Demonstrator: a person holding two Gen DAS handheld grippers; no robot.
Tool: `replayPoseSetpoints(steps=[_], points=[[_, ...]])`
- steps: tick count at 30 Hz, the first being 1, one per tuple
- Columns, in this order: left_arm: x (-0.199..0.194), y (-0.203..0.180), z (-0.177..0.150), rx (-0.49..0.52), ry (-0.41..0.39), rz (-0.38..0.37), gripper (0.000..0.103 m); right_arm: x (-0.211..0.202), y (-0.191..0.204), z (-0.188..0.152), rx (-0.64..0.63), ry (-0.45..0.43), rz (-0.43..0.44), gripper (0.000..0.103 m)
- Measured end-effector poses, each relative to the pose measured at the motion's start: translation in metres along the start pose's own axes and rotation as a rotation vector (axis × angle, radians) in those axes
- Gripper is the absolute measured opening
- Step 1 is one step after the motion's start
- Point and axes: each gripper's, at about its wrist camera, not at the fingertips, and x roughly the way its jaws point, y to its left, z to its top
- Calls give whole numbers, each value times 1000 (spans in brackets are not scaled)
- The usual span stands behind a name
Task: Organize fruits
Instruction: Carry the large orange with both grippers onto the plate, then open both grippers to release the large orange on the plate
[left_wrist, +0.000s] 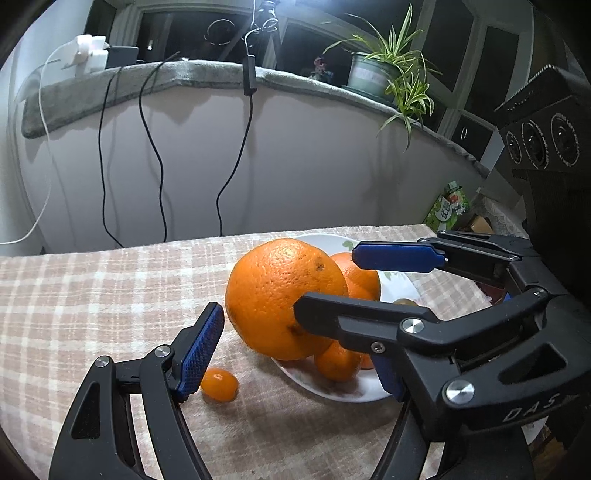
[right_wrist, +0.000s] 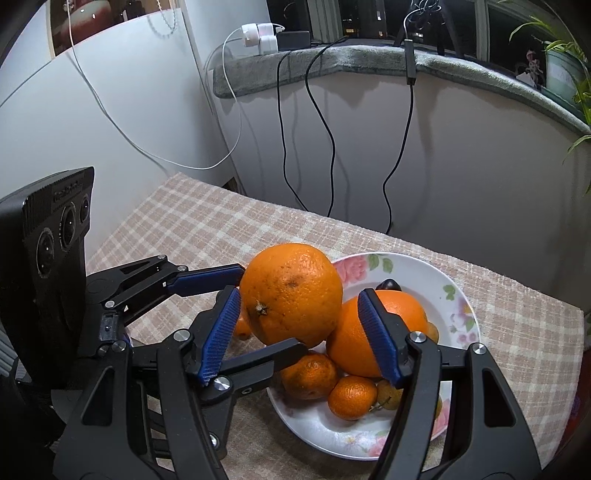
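the right tool (right_wrist: 298, 294) has its ribbed blue pads apart around the large orange (right_wrist: 291, 291). a gap shows at its right pad, so it is not clamped. the left tool (left_wrist: 295, 332) also brackets that orange. one pad sits just beside the peel and the other is hidden behind the right tool's black finger, so i cannot tell whether it grips.

the large orange, round with a pitted skin, sits up at the near rim of a white flowered plate (right_wrist: 458, 295), on the fruit piled there. the plate holds a second orange (right_wrist: 406, 310), two tangerines (right_wrist: 310, 374) (right_wrist: 351, 402), some small brownish fruits (right_wrist: 388, 397) half covered by a pad, and a dark fruit (right_wrist: 388, 284) mostly hidden at the back.

one small oval orange fruit (left_wrist: 218, 385) lies off the plate on the woven beige checked cloth (left_wrist: 110, 295) covering the table.
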Motion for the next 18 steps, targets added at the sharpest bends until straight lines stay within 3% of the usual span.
replayPoseSetpoints(steps=[18], points=[[-42, 15, -20, 34, -33, 51, 75, -31, 12, -17, 31, -81, 34, 69]])
